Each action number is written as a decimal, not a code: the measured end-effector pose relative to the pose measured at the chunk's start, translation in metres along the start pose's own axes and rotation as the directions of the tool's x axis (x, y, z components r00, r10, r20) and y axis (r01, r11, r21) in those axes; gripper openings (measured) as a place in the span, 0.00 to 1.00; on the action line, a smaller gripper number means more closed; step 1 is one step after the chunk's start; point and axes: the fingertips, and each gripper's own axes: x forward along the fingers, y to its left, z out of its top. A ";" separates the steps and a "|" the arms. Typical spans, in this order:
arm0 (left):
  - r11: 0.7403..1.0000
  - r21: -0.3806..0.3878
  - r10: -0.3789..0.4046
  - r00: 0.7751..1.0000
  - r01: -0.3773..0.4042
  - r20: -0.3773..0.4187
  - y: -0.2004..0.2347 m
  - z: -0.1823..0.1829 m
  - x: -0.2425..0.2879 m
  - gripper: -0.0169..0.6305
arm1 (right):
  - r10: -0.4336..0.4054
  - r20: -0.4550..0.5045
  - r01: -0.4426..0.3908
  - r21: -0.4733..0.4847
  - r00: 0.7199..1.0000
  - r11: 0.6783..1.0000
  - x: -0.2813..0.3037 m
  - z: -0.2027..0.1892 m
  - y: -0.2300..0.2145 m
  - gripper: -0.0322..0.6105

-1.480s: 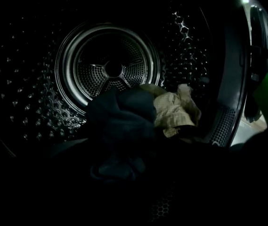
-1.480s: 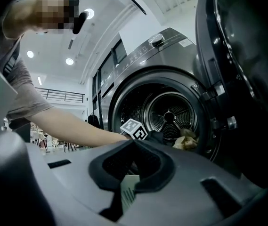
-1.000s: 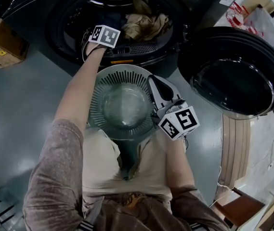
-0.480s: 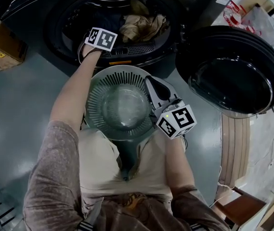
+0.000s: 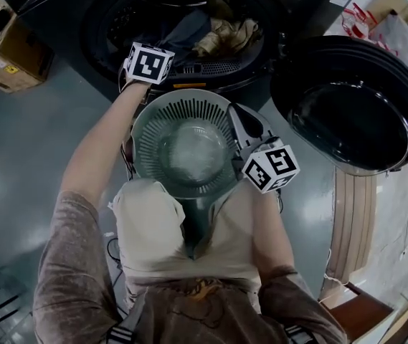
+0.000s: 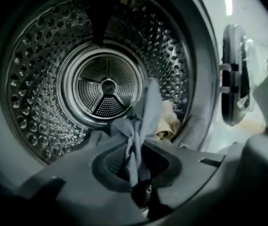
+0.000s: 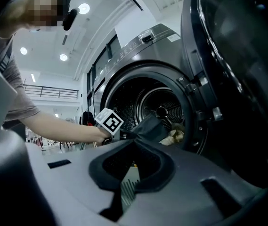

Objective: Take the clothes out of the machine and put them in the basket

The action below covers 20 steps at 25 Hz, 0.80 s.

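Note:
The washing machine's drum (image 6: 39, 79) stands open in front of me. My left gripper (image 6: 141, 199) is at its mouth, shut on a grey-blue garment (image 6: 142, 119) whose twisted end runs between the jaws; they have just been closing on it. From the head view that garment (image 5: 189, 29) stretches out of the drum toward the left gripper (image 5: 166, 50). A beige garment (image 5: 234, 34) lies behind it at the drum's right. The round slatted basket (image 5: 145, 124) sits below the opening. My right gripper (image 5: 236, 117) is shut on its right rim (image 7: 130, 181).
The machine's round door (image 5: 354, 106) hangs open to the right. A cardboard box (image 5: 8, 49) stands on the floor at the left. Grey glossy floor (image 5: 39, 142) lies on both sides of the basket.
The left gripper has drawn back and up from the drum's mouth, pulling the grey-blue garment out with it. The right gripper and basket have stayed in place.

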 end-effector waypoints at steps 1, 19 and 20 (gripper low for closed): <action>1.000 -0.004 -0.012 1.000 0.012 0.008 -0.002 0.001 -0.007 0.09 | 0.003 -0.004 -0.003 -0.004 1.000 1.000 0.001 -0.002 0.000 0.05; 0.963 -0.094 -0.247 0.966 0.253 0.069 -0.050 -0.004 -0.089 0.09 | 0.042 -0.045 -0.047 -0.116 0.998 0.992 0.023 -0.022 0.000 0.05; 0.959 -0.091 -0.262 0.962 0.268 0.069 -0.054 -0.006 -0.094 0.09 | 0.037 -0.045 -0.042 -0.118 0.998 0.992 0.023 -0.023 -0.002 0.05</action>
